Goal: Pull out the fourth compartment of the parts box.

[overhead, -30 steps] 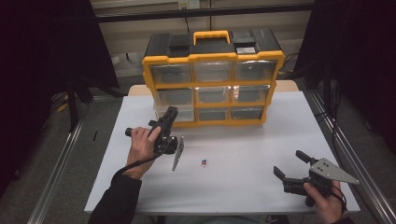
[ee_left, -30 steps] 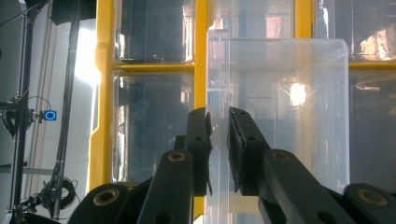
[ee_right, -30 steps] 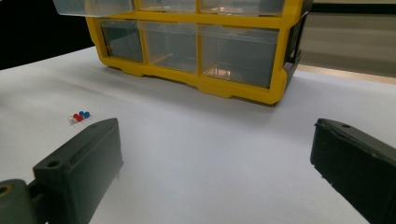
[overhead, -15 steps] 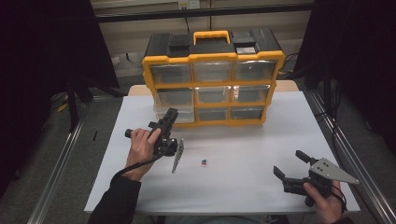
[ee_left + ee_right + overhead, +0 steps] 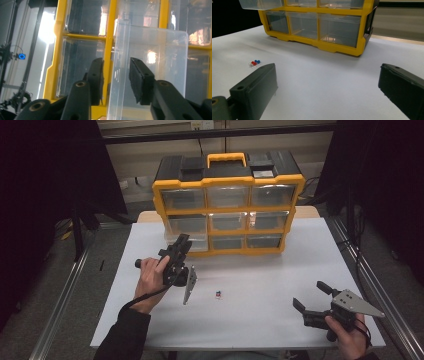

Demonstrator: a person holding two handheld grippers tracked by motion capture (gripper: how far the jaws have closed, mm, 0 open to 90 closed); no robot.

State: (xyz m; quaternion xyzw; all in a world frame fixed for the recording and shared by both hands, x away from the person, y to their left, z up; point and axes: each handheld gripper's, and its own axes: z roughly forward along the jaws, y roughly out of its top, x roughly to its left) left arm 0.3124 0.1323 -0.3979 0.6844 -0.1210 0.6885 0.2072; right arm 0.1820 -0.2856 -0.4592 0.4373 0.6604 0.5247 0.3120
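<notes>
Nothing has moved: your left gripper (image 5: 116, 82) stays clamped on the clear drawer (image 5: 150, 57), pulled partly out of the organizer's (image 5: 227, 205) left column; your right gripper (image 5: 311, 302) rests with jaws apart on the near-right tabletop (image 5: 270, 285).

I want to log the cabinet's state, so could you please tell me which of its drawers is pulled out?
The left drawer of the bottom row: it juts forward past the yellow frame; the others sit flush.
</notes>
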